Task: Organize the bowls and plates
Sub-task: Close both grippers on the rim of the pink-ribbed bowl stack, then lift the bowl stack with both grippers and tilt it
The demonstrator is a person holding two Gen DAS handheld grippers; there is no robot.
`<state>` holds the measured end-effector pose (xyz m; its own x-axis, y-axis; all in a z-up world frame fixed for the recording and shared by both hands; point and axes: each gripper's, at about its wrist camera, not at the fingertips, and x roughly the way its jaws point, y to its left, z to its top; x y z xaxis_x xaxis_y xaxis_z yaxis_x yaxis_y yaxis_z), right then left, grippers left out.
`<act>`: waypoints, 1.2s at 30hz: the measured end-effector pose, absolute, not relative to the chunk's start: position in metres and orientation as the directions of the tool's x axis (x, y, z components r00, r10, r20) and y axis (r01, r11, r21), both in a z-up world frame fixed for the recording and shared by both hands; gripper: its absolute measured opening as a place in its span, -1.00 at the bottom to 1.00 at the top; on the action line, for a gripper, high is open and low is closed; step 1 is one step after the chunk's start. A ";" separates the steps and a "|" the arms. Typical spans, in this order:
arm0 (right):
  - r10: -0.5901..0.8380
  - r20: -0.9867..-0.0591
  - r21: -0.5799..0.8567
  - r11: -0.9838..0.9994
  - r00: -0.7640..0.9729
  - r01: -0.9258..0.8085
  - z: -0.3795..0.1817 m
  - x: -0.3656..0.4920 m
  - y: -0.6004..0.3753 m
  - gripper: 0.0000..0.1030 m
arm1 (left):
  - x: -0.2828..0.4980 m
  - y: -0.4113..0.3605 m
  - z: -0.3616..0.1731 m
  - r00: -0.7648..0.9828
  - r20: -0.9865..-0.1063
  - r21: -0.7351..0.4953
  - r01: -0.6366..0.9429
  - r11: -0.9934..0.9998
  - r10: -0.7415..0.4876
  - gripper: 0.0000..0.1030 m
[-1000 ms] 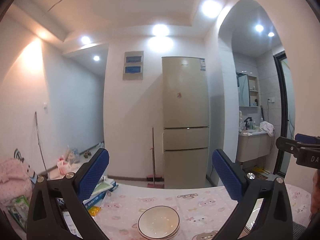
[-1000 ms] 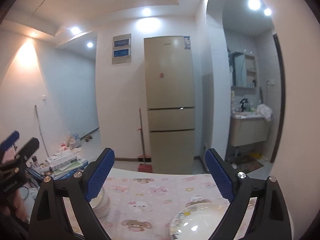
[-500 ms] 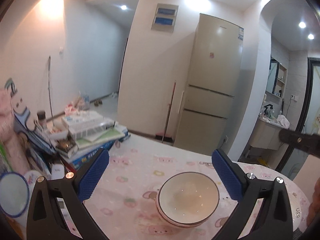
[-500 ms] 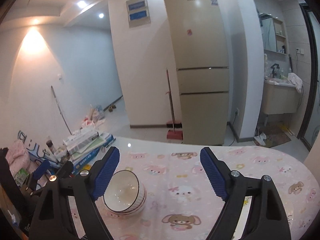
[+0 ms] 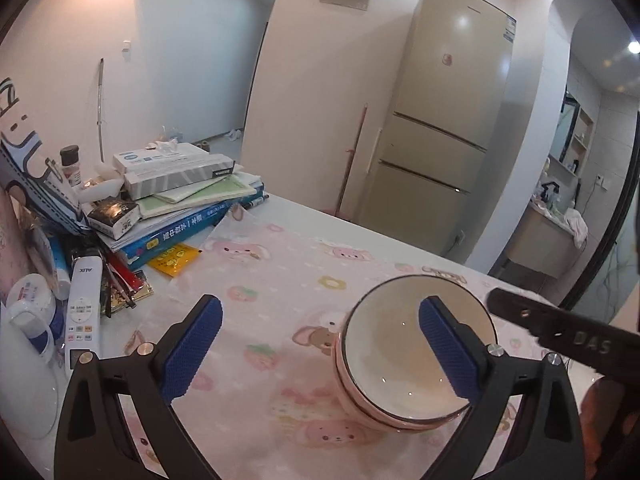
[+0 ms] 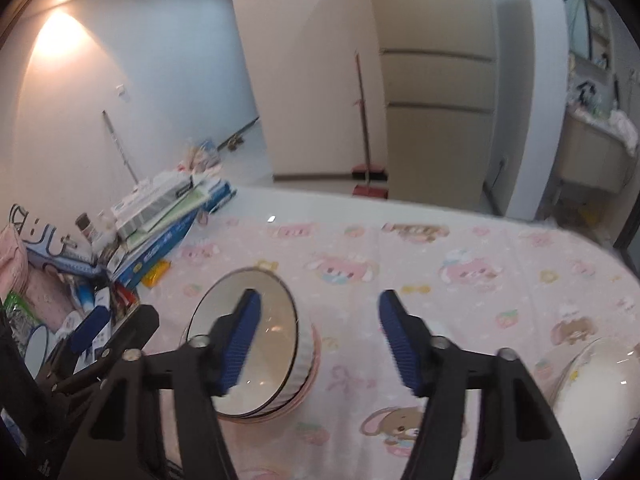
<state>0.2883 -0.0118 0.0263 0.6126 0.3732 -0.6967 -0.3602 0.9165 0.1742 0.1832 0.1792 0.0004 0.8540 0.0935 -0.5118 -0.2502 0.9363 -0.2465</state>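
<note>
Both pairs of blue-padded fingers stand apart with nothing pressed between the pads: the left gripper (image 5: 320, 348) is spread wide over the tablecloth (image 5: 280, 280), and the right gripper (image 6: 320, 344) has its jaws closing, with only cloth showing in the gap. By size, the tablecloth comes first, pink with bears and strawberries, covering a pale table (image 6: 320, 200). At 10 o'clock from the bowls lies a pile of books (image 5: 180, 208) and boxes, with a white remote (image 5: 82, 312) at 9 o'clock by the table's edge. The bowls (image 5: 400, 360) are a nested stack, white inside with a thin dark rim line and pink ribbed outer walls, standing upright on the cloth with mouths facing up; being round, they have no long axis across the table, and the stack's axis runs vertical. In the left view the stack sits at 4 o'clock from centre, the right-hand pad (image 5: 448, 352) in front of its hollow, whether touching I cannot tell. In the right view the stack (image 6: 276, 344) is at 8 o'clock, the left-hand pad (image 6: 240, 344) over its mouth and the other pad outside past the wall. A white plate (image 6: 592, 392) lies flat at 4 o'clock in that view, well apart from the bowls. The left gripper's blue pad (image 6: 90, 328) shows at 8 o'clock beside the stack.
</note>
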 end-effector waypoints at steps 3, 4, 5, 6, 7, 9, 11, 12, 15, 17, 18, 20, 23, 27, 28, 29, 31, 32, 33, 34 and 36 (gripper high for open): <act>0.378 -0.710 0.204 0.918 0.594 -0.340 0.010 0.294 -0.014 -0.10 | 0.186 0.177 -0.005 0.842 -0.533 -0.242 -0.240 0.940 0.078 0.91; 0.381 -0.717 0.206 0.915 0.584 -0.346 0.005 0.296 -0.014 -0.28 | 0.188 0.180 -0.006 0.838 -0.542 -0.260 -0.234 0.937 0.058 0.91; 0.396 -0.725 0.219 0.908 0.564 -0.357 0.001 0.298 -0.014 -0.49 | 0.190 0.182 -0.009 0.833 -0.552 -0.292 -0.225 0.929 0.028 0.91; 0.429 -0.726 0.256 0.894 0.538 -0.367 -0.003 0.300 -0.014 -0.57 | 0.192 0.185 -0.012 0.828 -0.561 -0.338 -0.214 0.916 -0.014 0.91; 0.460 -0.719 0.307 0.883 0.521 -0.356 -0.006 0.302 -0.018 -0.69 | 0.193 0.187 -0.016 0.821 -0.568 -0.382 -0.203 0.902 -0.056 0.91; 0.498 -0.701 0.380 0.867 0.511 -0.323 -0.011 0.305 -0.026 -0.72 | 0.195 0.189 -0.020 0.810 -0.578 -0.423 -0.196 0.885 -0.097 0.87; 0.526 -0.692 0.418 0.850 0.494 -0.319 -0.015 0.308 -0.030 -0.71 | 0.193 0.187 -0.017 0.814 -0.576 -0.406 -0.202 0.891 -0.078 0.84; 0.537 -0.689 0.432 0.844 0.487 -0.319 -0.016 0.309 -0.031 -0.71 | 0.191 0.186 -0.014 0.821 -0.568 -0.393 -0.205 0.896 -0.061 0.84; 0.575 -0.679 0.498 0.818 0.456 -0.288 -0.020 0.313 -0.038 -0.71 | 0.187 0.184 -0.009 0.832 -0.552 -0.380 -0.204 0.902 -0.045 0.84; 0.594 -0.675 0.530 0.803 0.438 -0.273 -0.021 0.316 -0.041 -0.69 | 0.186 0.184 -0.009 0.834 -0.551 -0.377 -0.202 0.904 -0.043 0.84; 0.598 -0.676 0.536 0.800 0.431 -0.268 -0.021 0.316 -0.042 -0.69 | 0.186 0.184 -0.008 0.834 -0.551 -0.374 -0.202 0.905 -0.042 0.84; 0.591 -0.686 0.532 0.805 0.424 -0.262 -0.019 0.315 -0.041 -0.69 | 0.187 0.183 -0.008 0.834 -0.550 -0.363 -0.202 0.910 -0.034 0.84; 0.588 -0.697 0.536 0.808 0.411 -0.245 -0.017 0.313 -0.041 -0.67 | 0.187 0.182 -0.006 0.836 -0.548 -0.346 -0.204 0.916 -0.021 0.84; 0.611 -0.695 0.576 0.788 0.379 -0.216 -0.018 0.316 -0.047 -0.65 | 0.187 0.183 -0.006 0.835 -0.550 -0.342 -0.210 0.916 -0.014 0.84; 0.620 -0.692 0.588 0.781 0.371 -0.210 -0.018 0.317 -0.048 -0.63 | 0.187 0.184 -0.006 0.835 -0.550 -0.345 -0.211 0.915 -0.014 0.84; 0.629 -0.688 0.600 0.774 0.361 -0.204 -0.019 0.318 -0.050 -0.63 | 0.187 0.184 -0.006 0.835 -0.551 -0.347 -0.211 0.914 -0.017 0.84; 0.644 -0.681 0.619 0.761 0.348 -0.197 -0.020 0.320 -0.053 -0.62 | 0.187 0.185 -0.006 0.834 -0.551 -0.347 -0.212 0.914 -0.015 0.84; 0.646 -0.679 0.619 0.759 0.349 -0.199 -0.020 0.320 -0.053 -0.62 | 0.187 0.185 -0.006 0.834 -0.552 -0.343 -0.214 0.915 -0.012 0.83; 0.639 -0.681 0.603 0.766 0.357 -0.222 -0.017 0.319 -0.052 -0.62 | 0.187 0.185 -0.006 0.831 -0.556 -0.334 -0.218 0.917 -0.005 0.80; 0.625 -0.685 0.574 0.779 0.375 -0.250 -0.012 0.317 -0.049 -0.62 | 0.188 0.184 -0.007 0.827 -0.562 -0.323 -0.223 0.920 0.003 0.78; 0.590 -0.692 0.498 0.807 0.416 -0.318 -0.002 0.312 -0.043 -0.61 | 0.191 0.183 -0.010 0.814 -0.581 -0.301 -0.229 0.926 0.012 0.59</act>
